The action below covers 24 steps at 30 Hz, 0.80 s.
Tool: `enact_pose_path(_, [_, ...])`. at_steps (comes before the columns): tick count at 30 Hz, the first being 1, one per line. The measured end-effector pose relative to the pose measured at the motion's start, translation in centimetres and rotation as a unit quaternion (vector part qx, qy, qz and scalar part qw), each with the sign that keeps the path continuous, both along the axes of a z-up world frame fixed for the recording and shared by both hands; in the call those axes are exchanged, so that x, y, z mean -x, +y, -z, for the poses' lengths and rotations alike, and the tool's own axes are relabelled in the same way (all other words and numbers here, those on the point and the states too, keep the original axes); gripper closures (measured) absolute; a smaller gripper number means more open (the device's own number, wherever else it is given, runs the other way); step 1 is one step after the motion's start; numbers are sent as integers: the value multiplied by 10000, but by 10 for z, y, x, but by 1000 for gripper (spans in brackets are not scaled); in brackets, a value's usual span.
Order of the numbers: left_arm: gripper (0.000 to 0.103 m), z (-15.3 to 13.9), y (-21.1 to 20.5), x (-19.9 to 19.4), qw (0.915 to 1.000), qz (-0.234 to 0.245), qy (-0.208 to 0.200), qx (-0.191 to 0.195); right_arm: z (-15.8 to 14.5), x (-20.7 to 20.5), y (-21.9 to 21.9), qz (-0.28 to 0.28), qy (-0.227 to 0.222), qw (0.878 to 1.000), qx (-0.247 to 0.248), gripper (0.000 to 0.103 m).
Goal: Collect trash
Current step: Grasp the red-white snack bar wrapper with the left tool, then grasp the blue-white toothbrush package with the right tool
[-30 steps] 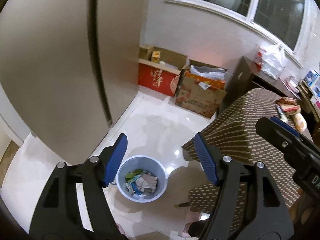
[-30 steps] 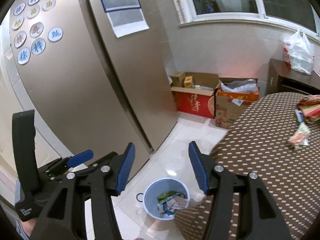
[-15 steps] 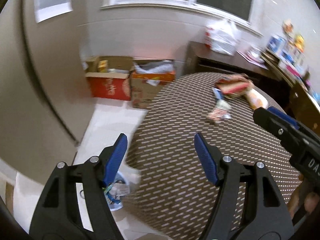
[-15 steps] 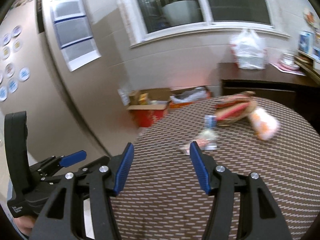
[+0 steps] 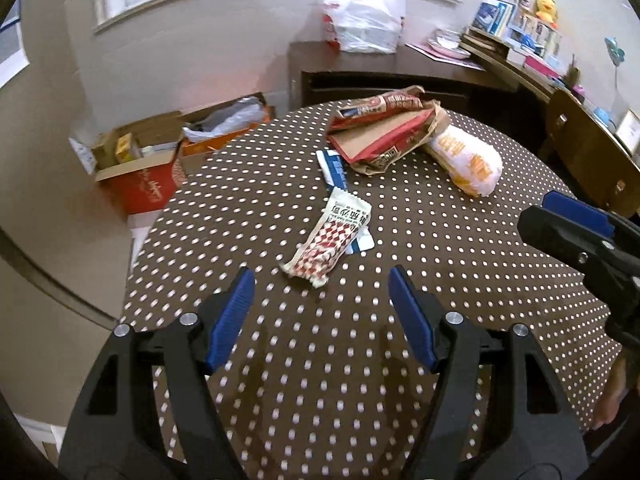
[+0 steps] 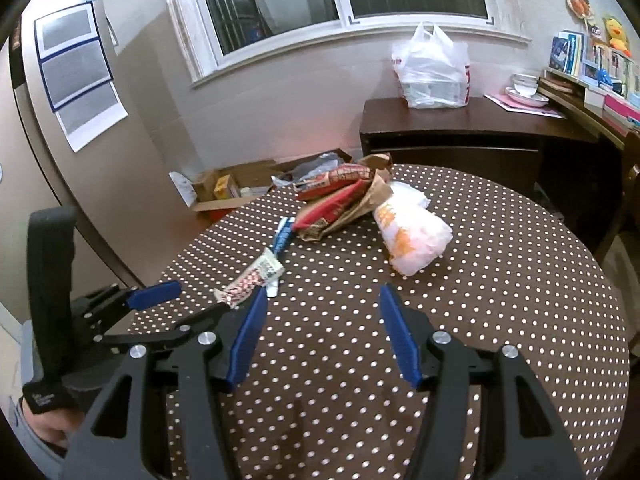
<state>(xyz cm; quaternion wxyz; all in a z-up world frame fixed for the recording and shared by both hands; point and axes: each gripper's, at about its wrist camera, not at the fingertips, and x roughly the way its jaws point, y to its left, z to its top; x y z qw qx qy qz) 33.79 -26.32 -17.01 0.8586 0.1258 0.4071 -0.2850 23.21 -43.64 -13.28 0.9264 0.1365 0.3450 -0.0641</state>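
Observation:
Trash lies on a round brown dotted table [image 5: 440,272]. A red-and-white checkered wrapper [image 5: 330,238] lies just ahead of my open, empty left gripper [image 5: 320,284]; it also shows in the right wrist view [image 6: 252,280]. Behind it lie a blue-and-white wrapper [image 5: 334,168], a crumpled brown and red paper bag [image 5: 388,132] and a white-and-orange plastic bag [image 5: 466,160]. My right gripper [image 6: 320,300] is open and empty above the table, with the white-and-orange bag [image 6: 412,240] ahead of it.
Open cardboard boxes [image 5: 148,164] stand on the floor beyond the table's far left edge. A dark sideboard [image 6: 460,128] with a white plastic bag [image 6: 432,68] stands at the back wall. Shelves with books and a chair are at the right. The fridge [image 6: 80,140] is at the left.
Both grippers swung from the floor bin by the fridge to the right and now hover over the table, closer to the trash. Both stayed open.

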Motion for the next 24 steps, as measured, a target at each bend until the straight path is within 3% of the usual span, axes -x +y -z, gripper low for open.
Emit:
enact_pose_path(3, [39,10,-5,-13,9999,1,-9,-106,6,-12,-2,-45,97,9999,31,45])
enact_pose_path(5, [50,16,-4,-20,9999,39,143,-49,9,-18,-2,-77,137,9999,43,45])
enact_pose_path(12, [55,29,-16,-27,9994,303,110,-153,16,-39,2,-214,263,9994,58,45])
enact_pose_path(17, [73,28,-13,-34,9990,388,192,55,19,-51,4,-214,359,9991,30,45])
enact_pose_path(24, [80,26,-2,-33,9991,309,113,273,24,-70,12,-291,461,9985,67,45])
